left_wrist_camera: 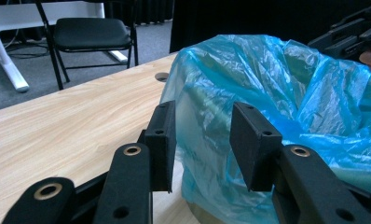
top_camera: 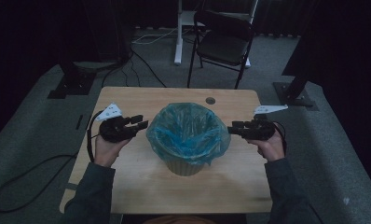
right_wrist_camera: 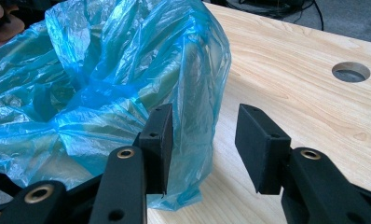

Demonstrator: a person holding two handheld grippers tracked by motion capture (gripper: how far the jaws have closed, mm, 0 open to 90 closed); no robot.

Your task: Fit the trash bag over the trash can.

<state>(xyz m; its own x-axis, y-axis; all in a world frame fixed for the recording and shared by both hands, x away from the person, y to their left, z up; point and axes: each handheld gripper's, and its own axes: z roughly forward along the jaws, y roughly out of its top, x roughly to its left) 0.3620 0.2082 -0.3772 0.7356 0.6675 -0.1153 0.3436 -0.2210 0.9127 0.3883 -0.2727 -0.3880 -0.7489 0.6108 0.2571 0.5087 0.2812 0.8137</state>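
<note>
A small beige bin [top_camera: 183, 167] stands at the middle of the wooden table [top_camera: 127, 186], lined with a blue plastic bag [top_camera: 188, 133] whose rim is folded out over its top. My left gripper [top_camera: 144, 123] hovers just left of the bag's rim and is open. In the left gripper view the gripper [left_wrist_camera: 202, 135] has its pads apart, with the bag [left_wrist_camera: 286, 93] right in front of them and untouched. My right gripper [top_camera: 231, 127] is level with the rim on the opposite side. In the right gripper view the gripper [right_wrist_camera: 202, 140] is open, and the bag's hanging edge [right_wrist_camera: 193, 140] lies beside its left pad.
A round cable hole [top_camera: 210, 100] sits near the table's far edge. Behind the table are a black folding chair [top_camera: 223, 39] and a white desk leg [top_camera: 178, 32]. Dark stand bases [top_camera: 72, 84] [top_camera: 295, 93] rest on the grey carpet at both sides, and cables run across the floor.
</note>
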